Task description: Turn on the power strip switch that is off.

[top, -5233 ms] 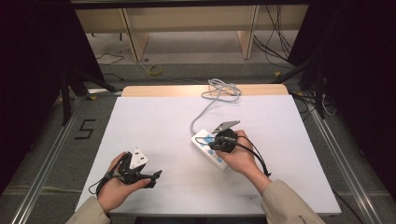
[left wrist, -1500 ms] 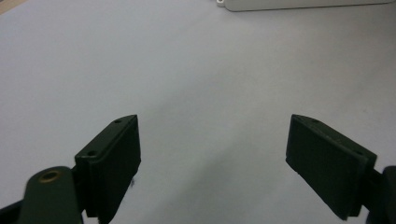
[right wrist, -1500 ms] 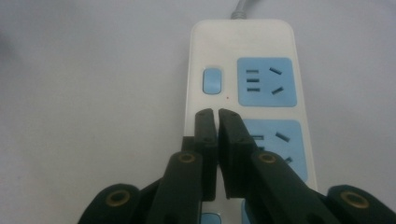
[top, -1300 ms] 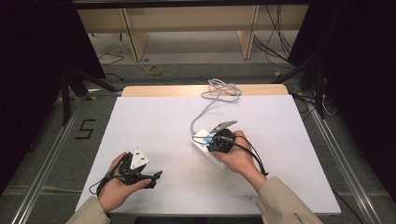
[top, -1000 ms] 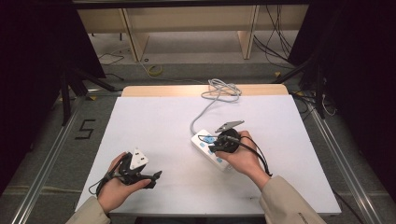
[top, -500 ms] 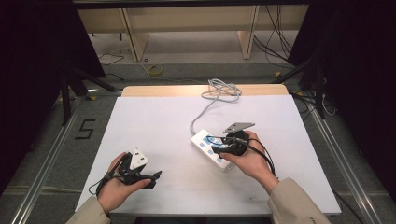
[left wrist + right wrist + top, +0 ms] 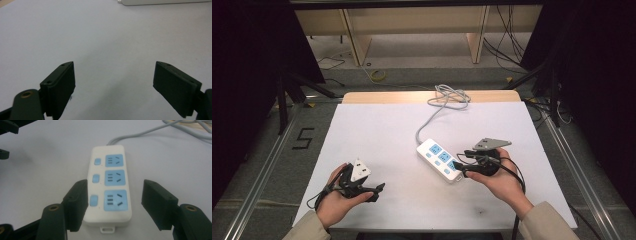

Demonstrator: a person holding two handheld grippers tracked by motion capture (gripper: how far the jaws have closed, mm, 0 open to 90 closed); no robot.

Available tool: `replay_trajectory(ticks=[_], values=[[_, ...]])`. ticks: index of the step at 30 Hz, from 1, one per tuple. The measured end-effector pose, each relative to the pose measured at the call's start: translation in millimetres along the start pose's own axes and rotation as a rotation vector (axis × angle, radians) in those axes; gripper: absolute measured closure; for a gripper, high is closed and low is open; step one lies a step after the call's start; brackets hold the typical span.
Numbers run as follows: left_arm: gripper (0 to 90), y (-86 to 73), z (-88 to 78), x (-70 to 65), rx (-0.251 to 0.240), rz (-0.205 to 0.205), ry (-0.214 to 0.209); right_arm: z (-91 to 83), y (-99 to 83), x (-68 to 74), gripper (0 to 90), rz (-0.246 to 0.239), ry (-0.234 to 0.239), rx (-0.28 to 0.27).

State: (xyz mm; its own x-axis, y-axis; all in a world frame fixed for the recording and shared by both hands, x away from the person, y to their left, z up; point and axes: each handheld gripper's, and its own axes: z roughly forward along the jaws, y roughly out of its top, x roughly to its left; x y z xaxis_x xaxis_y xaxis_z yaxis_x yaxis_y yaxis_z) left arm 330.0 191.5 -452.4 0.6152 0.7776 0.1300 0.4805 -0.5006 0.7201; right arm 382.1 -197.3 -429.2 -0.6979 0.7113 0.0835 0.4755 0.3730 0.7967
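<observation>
Nearest to the person, the left tongs sit low on the bench at the front left corner, cradled in the left hand. In the left gripper view those tongs are spread wide with nothing but bare white bench top between the pads.

A bit further in and over to the right, the right hand has the right tongs pointing at the near end of the power strip. In the right gripper view the right tongs have just been opening and now stand spread, with the near end of the power strip sitting between them. The pads aren't pressing on it; there's a clear gap on the right side.

The strip itself is white with three blue sockets and three little blue switches, lying flat and slanted around the middle of the bench.

Past that, its grey cord runs toward the far edge and ends in a loose coil there.
</observation>
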Motion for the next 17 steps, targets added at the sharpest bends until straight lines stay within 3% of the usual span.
replay_trajectory(ticks=[9,17], values=[[17.5,-0.1,0.3,-0.4,-0.003,-0.002,-0.001,-39.6,-30.6,-8.3,33.8,0.028,-0.022,-0.06],[17.4,1.1,0.9,-2.2,-0.002,0.001,-0.008,-55.4,-46.2,-12.7,32.6,0.058,-0.043,-0.092]])
